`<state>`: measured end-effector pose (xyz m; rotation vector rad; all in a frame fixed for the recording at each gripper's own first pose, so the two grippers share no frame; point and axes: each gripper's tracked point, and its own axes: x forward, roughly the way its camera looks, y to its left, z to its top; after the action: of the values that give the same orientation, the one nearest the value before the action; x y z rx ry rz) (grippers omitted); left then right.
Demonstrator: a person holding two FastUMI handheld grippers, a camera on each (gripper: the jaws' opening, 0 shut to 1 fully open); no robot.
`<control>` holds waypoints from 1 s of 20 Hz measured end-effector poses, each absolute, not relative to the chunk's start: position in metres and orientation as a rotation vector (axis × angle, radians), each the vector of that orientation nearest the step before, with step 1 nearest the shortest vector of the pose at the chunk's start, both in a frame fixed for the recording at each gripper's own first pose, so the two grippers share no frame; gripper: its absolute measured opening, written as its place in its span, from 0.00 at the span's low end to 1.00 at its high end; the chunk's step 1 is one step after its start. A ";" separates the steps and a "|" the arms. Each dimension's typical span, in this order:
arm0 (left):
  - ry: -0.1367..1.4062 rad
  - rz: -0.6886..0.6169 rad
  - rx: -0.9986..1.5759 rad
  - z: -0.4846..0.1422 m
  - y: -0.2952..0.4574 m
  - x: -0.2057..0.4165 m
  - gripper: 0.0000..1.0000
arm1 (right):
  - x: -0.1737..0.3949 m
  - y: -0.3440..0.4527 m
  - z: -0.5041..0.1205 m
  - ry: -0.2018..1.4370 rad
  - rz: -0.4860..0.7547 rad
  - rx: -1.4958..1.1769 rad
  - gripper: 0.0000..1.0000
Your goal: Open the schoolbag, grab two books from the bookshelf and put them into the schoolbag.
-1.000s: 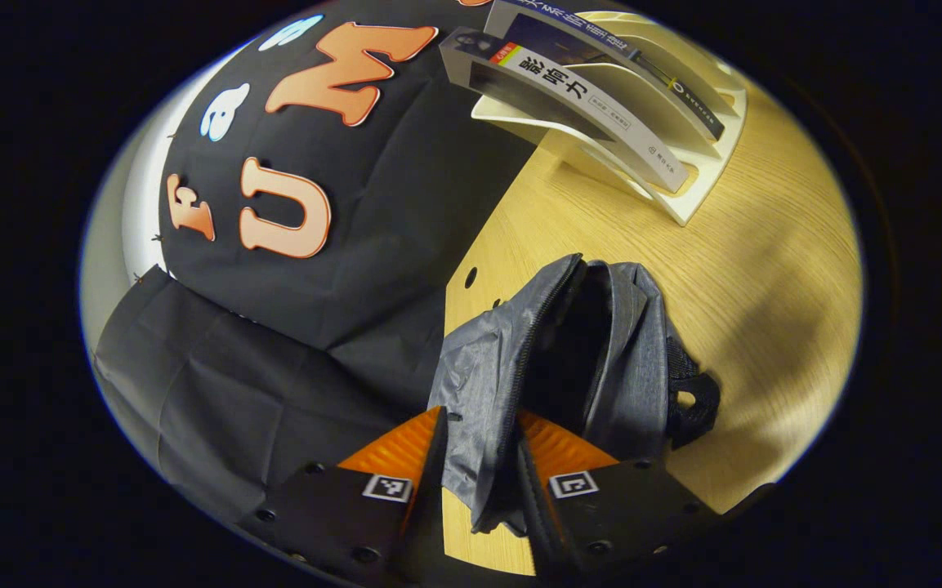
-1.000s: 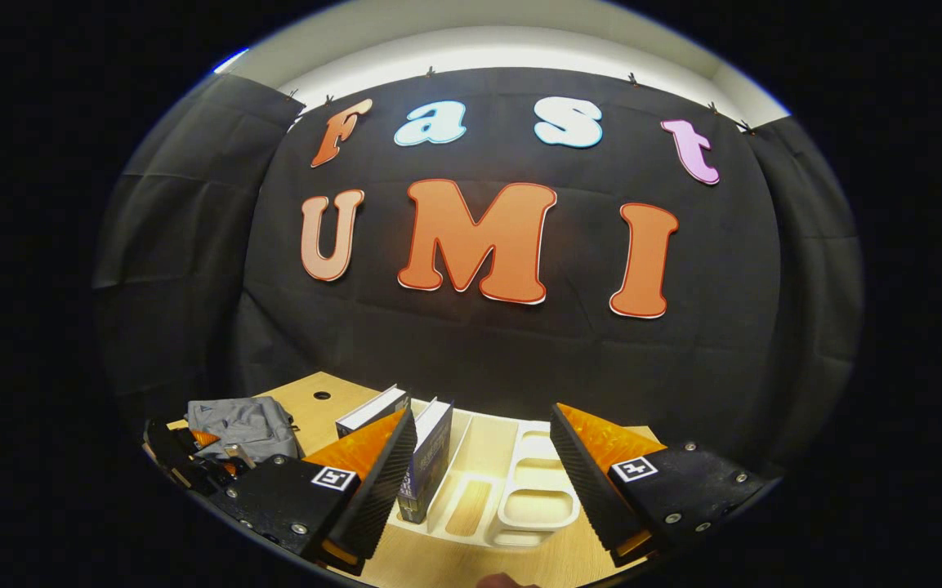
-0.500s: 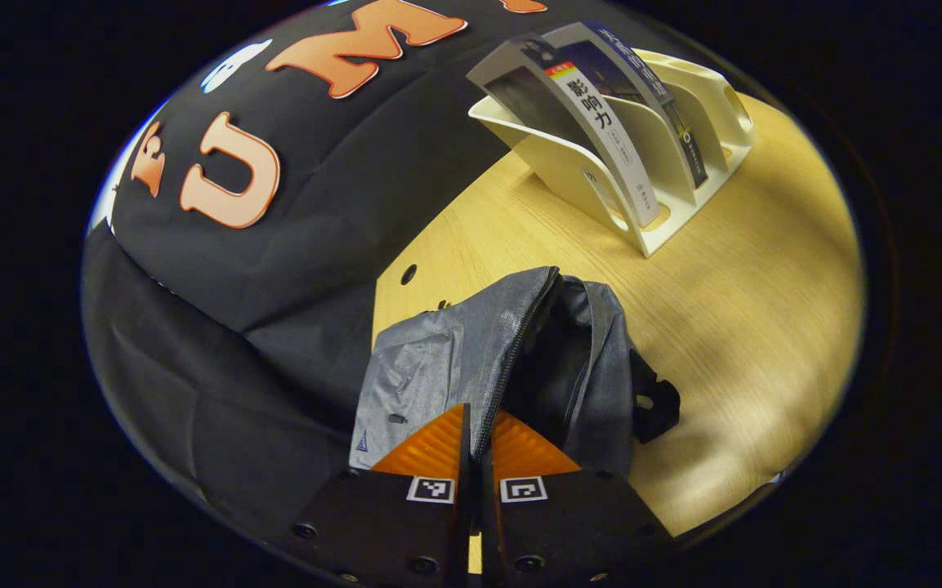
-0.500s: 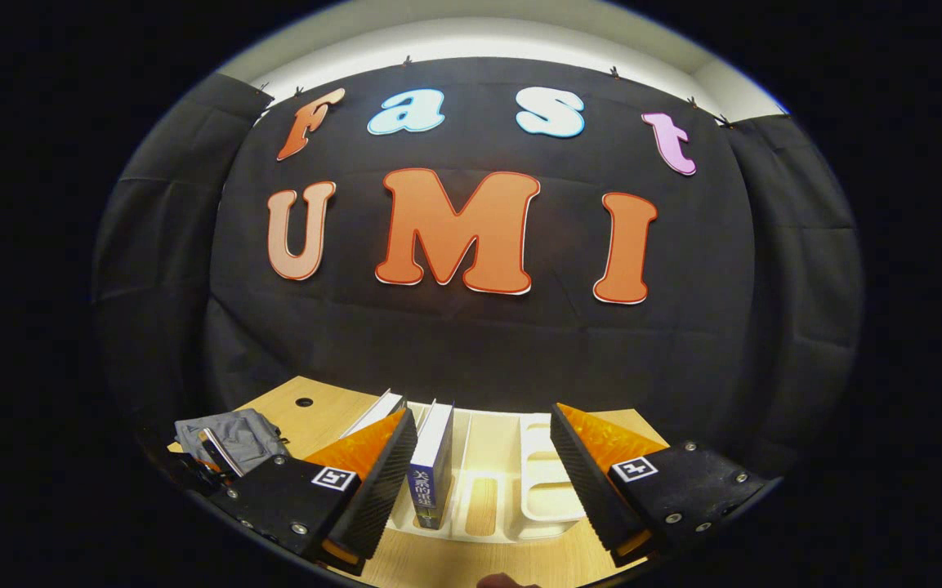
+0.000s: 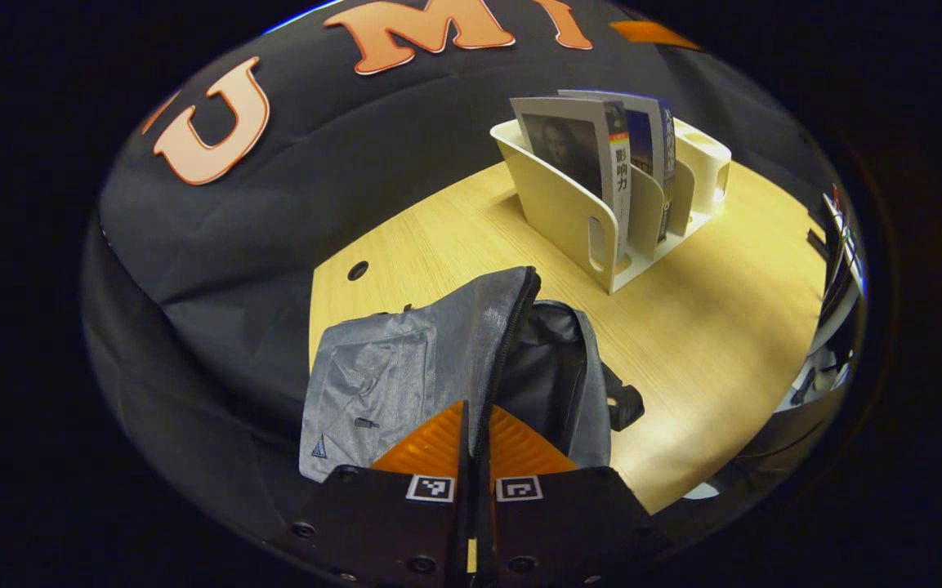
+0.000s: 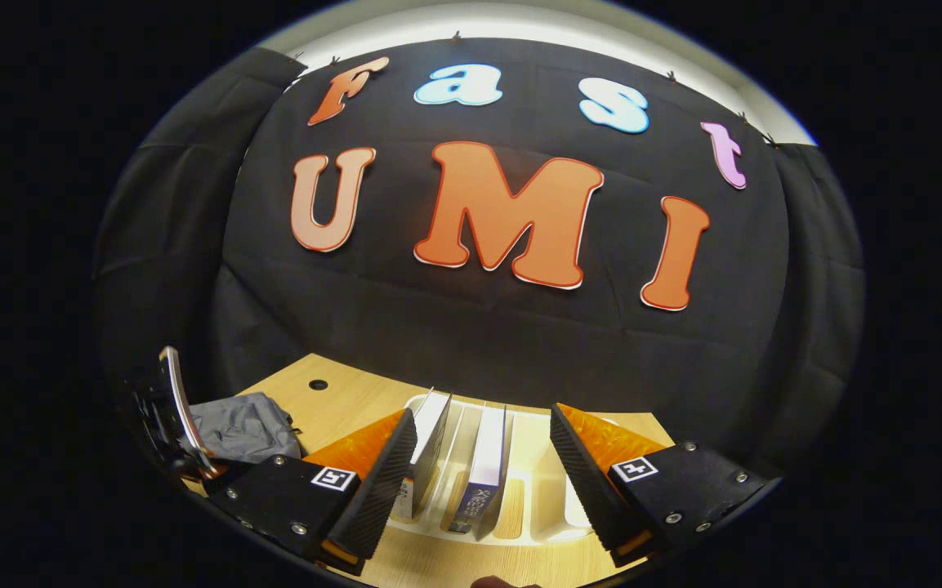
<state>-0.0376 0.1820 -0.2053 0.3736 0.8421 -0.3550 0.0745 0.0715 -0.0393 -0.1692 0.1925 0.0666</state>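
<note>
While the left gripper [image 5: 475, 433] has its fingers closed on the schoolbag's [image 5: 405, 367] open zipper edge on the surface [image 5: 707, 327], the right gripper [image 6: 479, 449] hovers open over two books [image 6: 487, 465] in the bookshelf [image 6: 544, 523].

a big black cloth [image 6: 479, 327] hangs as the back wall. above it runs a strip of white wall [image 6: 503, 24] with bright light. the table [image 5: 707, 327] is light wood with a small round hole [image 5: 358, 269].

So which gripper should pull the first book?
Right. The right gripper is open above the books in the bookshelf; the left gripper is shut on the schoolbag flap.
</note>
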 end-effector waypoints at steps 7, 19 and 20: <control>0.885 -0.517 0.290 -0.175 0.204 -0.029 0.04 | 0.097 0.097 -0.063 0.366 0.056 -0.160 0.98; 0.883 -0.694 0.259 -0.107 0.222 -0.013 0.04 | 0.122 0.109 -0.076 0.615 0.014 -0.165 0.98; 0.883 -0.703 0.252 -0.105 0.218 -0.013 0.04 | 0.124 0.110 -0.080 0.642 0.015 -0.174 0.98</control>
<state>-0.0128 0.2181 -0.1054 0.2525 0.8833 -0.7031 0.1241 0.1095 -0.0798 -0.1743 0.6423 0.0145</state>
